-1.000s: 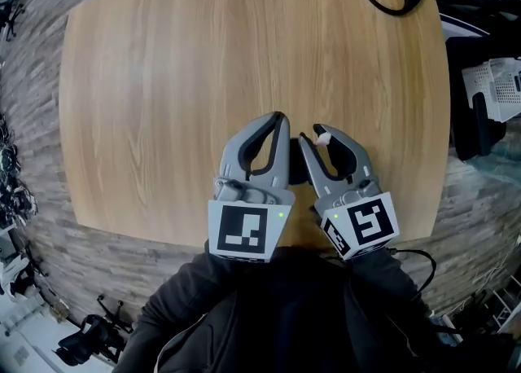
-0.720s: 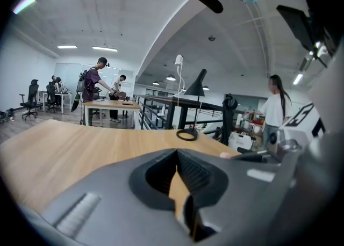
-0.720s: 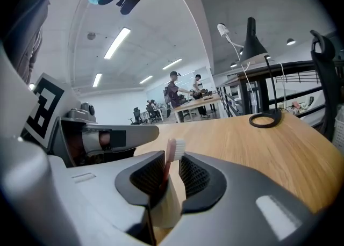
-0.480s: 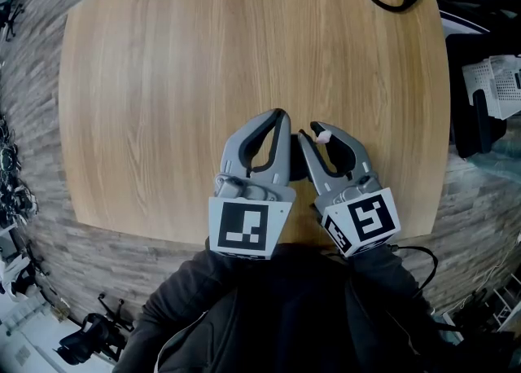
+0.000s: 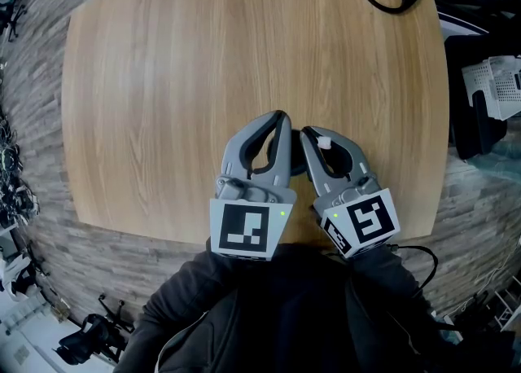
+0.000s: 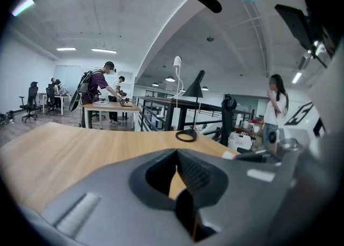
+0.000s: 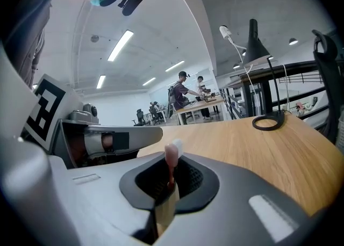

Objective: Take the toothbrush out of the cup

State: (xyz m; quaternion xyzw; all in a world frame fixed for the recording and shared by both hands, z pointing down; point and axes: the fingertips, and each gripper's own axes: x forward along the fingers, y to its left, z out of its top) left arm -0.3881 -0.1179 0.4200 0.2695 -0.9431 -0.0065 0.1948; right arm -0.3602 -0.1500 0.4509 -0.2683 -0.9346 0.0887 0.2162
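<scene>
Compared with the earlier frames, the right gripper [image 5: 313, 132] has narrowed from clearly spread jaws to jaws nearly together. They are closing, with the toothbrush [image 7: 170, 154] between them. The toothbrush head has shifted only slightly, toward the lower edge of the head view. The left gripper [image 5: 280, 116] is unchanged in place and attitude. The cup cannot be identified with certainty: a dark shape [image 5: 298, 169] lies between the two gripper bodies, and no view shows its contents. In the right gripper view the thin stem of the toothbrush rises out of the slot between the jaws, and its pink-and-white head stands upright above them. The left gripper's jaws meet at the tips and hold nothing. Both grippers sit side by side at the lower centre of the head view, above the near edge of the wooden table [image 5: 163, 78]. They point toward the top of the frame, tips near each other, marker cubes toward the person.
</scene>
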